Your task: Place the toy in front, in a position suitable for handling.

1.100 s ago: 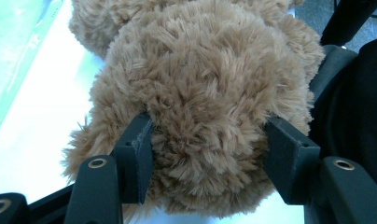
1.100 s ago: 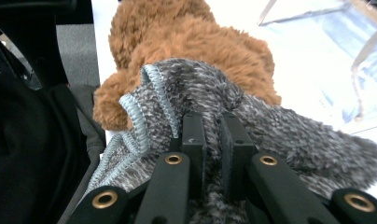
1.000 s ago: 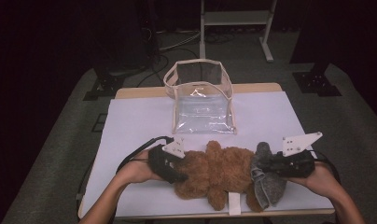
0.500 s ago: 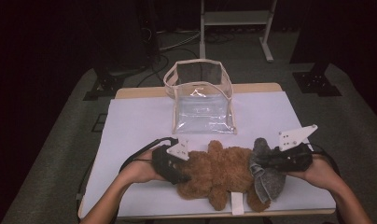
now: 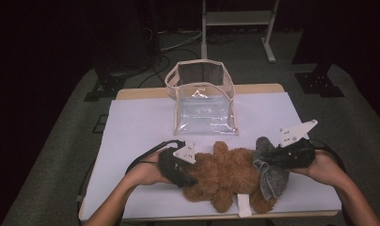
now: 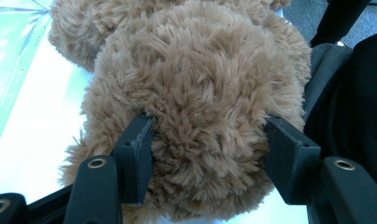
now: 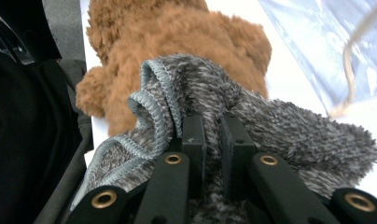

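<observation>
High view: teddy bear (image 5: 225, 176) lies lower centre of the frame. Left gripper (image 5: 181, 169) part-open, clamped on its plush; right gripper (image 5: 273, 157) nearly shut on grey cloth (image 5: 272, 176). Risk: cloth slips out w/ thin pinch, or snags fur.

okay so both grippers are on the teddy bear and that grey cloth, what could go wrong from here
1. The right gripper is shut on only a fold of the grey cloth; pulling might slip it free or drag the teddy bear.
2. The left gripper presses into soft fur, so the bear may squirm out if lifted.
3. The bear lies near the table's front edge and could be nudged off.
</observation>
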A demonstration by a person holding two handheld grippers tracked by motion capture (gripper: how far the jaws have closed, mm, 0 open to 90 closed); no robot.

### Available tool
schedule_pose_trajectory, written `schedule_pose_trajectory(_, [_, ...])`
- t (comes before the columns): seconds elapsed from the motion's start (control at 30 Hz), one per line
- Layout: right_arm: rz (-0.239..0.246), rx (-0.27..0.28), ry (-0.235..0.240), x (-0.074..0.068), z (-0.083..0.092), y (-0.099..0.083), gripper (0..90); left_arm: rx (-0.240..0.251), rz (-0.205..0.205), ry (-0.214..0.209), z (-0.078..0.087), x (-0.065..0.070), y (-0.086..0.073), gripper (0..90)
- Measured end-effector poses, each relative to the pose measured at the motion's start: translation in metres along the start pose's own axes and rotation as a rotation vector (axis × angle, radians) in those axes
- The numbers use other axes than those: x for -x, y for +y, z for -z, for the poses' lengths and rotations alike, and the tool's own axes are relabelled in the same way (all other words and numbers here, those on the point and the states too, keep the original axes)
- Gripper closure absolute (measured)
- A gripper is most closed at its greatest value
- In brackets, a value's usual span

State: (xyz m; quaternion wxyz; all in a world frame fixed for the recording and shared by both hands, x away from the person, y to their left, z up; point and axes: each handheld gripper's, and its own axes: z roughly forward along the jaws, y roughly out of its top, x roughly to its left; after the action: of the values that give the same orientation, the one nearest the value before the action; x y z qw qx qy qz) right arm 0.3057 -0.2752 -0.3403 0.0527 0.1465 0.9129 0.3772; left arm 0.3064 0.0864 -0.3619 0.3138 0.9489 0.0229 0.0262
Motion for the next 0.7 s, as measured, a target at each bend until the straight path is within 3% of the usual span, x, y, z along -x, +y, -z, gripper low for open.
schedule_pose_trajectory(0.1, [0.012, 0.024, -0.018, -0.003, 0.012, 0.006, 81.2, 0.013, 0.002, -0.007, -0.007, -0.003, 0.004, 39.4])
schedule_pose_trajectory(0.2, [0.073, 0.041, -0.008, -0.013, 0.012, 0.027, 81.1, 0.012, -0.014, -0.007, -0.015, -0.004, 0.016, 39.4])
schedule_pose_trajectory(0.33, [0.144, -0.033, 0.019, -0.024, -0.013, 0.047, 81.0, 0.011, -0.041, -0.006, -0.027, -0.003, 0.031, 39.2])
schedule_pose_trajectory(0.4, [0.157, -0.104, -0.004, -0.024, -0.026, 0.045, 81.0, 0.011, -0.045, -0.005, -0.03, -0.005, 0.035, 39.2])
schedule_pose_trajectory(0.57, [0.096, -0.09, -0.012, -0.016, -0.018, 0.022, 81.7, 0.046, -0.036, 0.011, -0.02, -0.005, 0.035, 34.6])
schedule_pose_trajectory(0.63, [0.088, -0.092, -0.022, -0.016, -0.014, 0.017, 81.8, 0.034, -0.05, 0.028, -0.016, -0.002, 0.033, 31.8])
schedule_pose_trajectory(0.7, [0.087, -0.1, -0.032, -0.016, -0.011, 0.016, 81.8, 0.044, -0.047, 0.019, -0.015, 0.0, 0.028, 28.3])
